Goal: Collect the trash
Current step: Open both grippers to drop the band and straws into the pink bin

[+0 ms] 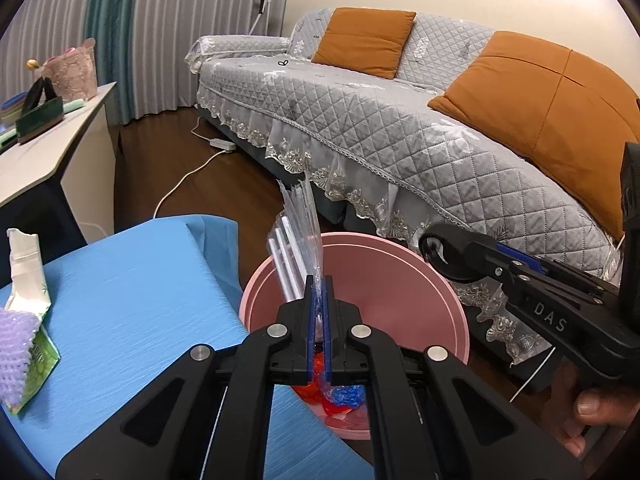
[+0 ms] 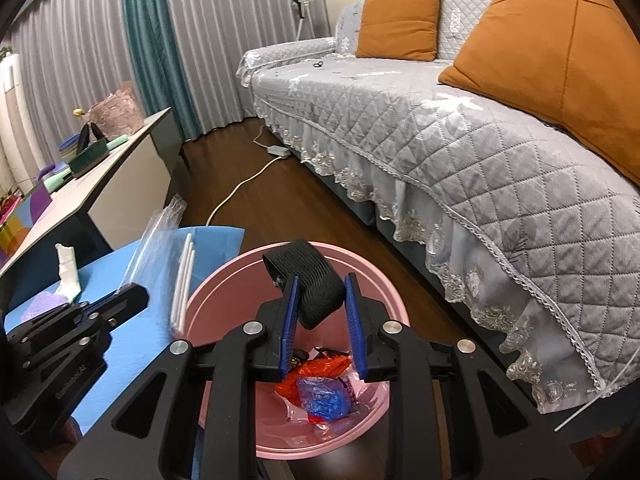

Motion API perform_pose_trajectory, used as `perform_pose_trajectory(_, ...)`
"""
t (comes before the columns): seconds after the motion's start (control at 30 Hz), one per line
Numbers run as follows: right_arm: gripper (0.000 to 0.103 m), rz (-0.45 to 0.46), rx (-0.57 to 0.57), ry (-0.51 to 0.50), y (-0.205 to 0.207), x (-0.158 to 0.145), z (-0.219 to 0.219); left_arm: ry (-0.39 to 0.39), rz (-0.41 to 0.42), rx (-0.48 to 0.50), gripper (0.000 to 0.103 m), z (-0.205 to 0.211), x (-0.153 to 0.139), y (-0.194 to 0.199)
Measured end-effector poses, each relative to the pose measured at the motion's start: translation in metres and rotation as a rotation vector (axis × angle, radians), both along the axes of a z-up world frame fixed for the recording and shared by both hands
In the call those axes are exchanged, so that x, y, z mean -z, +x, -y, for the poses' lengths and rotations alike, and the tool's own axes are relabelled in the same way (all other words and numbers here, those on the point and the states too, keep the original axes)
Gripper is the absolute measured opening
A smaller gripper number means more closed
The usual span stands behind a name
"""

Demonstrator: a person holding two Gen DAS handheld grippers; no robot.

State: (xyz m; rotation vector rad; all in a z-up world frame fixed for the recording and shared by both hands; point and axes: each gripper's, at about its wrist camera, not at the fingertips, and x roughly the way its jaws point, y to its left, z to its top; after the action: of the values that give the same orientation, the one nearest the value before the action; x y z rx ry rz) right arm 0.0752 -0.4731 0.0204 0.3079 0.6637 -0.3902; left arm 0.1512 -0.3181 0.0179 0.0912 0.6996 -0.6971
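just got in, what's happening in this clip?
Trash collection, mid-drop. The left gripper is shut on a clear plastic packet of white straws, holding it over the pink bin beside the blue-covered table. The right gripper holds a black roll between its fingers, also above the bin. Red and blue wrappers already lie at the bottom. A torn white and green package remains on the table.
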Motion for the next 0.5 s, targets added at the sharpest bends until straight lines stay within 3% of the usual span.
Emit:
perform_pose_trajectory(0.07, 0.051, -0.006, 0.02, 0.012, -0.001, 0.001, 0.003, -0.006, -0.001, -0.005, 0.018, -0.003, -0.002, 0.0)
perform_pose_trajectory(0.1, 0.052, -0.009, 0.031, 0.021, -0.001, 0.001, 0.005, -0.007, 0.0, -0.009, 0.02, -0.004, -0.003, 0.0)
perform_pose_trajectory(0.5, 0.053, 0.051, 0.014, 0.035, -0.01, -0.022, -0.01, -0.013, 0.03, -0.081, 0.02, -0.052, -0.032, -0.024)
